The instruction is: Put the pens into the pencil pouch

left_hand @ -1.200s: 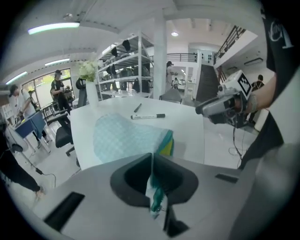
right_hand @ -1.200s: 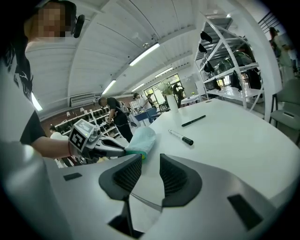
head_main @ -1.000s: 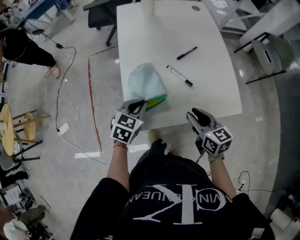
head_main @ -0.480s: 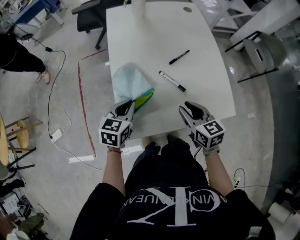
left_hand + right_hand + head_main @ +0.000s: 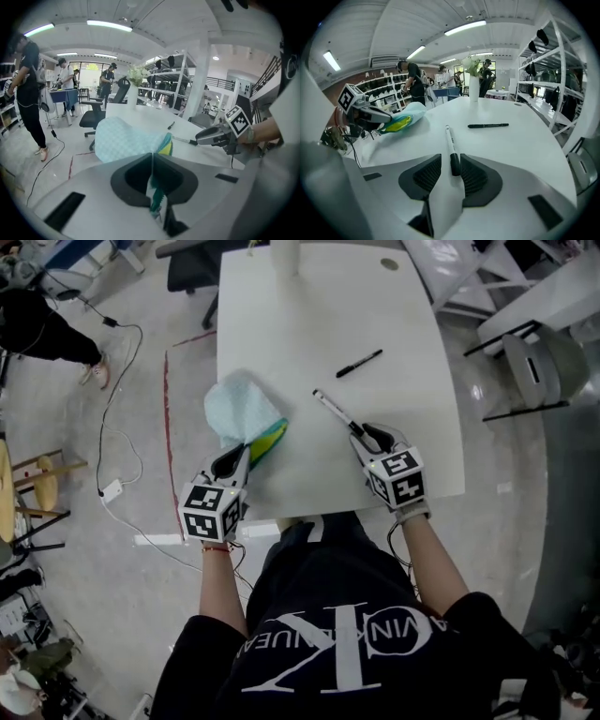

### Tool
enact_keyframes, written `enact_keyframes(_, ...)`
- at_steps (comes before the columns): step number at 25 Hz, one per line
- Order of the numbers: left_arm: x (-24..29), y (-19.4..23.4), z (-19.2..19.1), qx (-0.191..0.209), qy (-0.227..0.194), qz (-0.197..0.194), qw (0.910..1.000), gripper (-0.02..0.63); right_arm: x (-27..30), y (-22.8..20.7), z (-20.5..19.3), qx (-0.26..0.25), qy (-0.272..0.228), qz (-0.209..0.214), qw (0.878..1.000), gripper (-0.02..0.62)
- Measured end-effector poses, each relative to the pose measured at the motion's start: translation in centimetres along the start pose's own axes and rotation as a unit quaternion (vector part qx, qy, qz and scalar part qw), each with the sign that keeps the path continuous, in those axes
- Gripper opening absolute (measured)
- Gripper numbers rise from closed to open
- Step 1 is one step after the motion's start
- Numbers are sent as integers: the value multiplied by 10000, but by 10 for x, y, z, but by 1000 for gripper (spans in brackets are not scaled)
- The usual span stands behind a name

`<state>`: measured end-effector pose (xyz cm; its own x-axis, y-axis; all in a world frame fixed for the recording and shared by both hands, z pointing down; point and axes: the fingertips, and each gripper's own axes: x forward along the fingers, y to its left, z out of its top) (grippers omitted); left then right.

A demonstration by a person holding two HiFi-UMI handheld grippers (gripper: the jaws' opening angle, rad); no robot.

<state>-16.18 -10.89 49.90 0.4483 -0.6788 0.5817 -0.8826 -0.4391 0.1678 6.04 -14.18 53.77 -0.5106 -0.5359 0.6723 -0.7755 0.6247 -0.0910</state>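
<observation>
The white pen point(image 5: 335, 414) lies on the tabletop point(image 5: 309, 306), its black cap between the parted jaws of the right tongs point(image 5: 367, 434). The pads seem not to press on it, though the gap is slim. The black pen point(image 5: 359, 363) lies farther up, well apart. The pencil pouch point(image 5: 239, 409) rests at the left, its green-yellow mouth edge clamped in the closed left tongs point(image 5: 246, 450).

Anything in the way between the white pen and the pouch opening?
Nothing visible. Bare table lies between the white pen, its capped end between the open jaws of the right gripper, and the pouch, held by the left gripper. The black pen lies off that path.
</observation>
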Motion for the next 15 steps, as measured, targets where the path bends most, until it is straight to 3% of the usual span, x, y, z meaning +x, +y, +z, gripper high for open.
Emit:
enact_keyframes(5,6,-7,-3,-225,-46,135,9996,14,20,-8,-7,-324,436,119,9985,133)
enact_keyframes(15,9,-12,-4,-266,-60,229,9994,14,24,-7,-8,-474,472,324,9972,106)
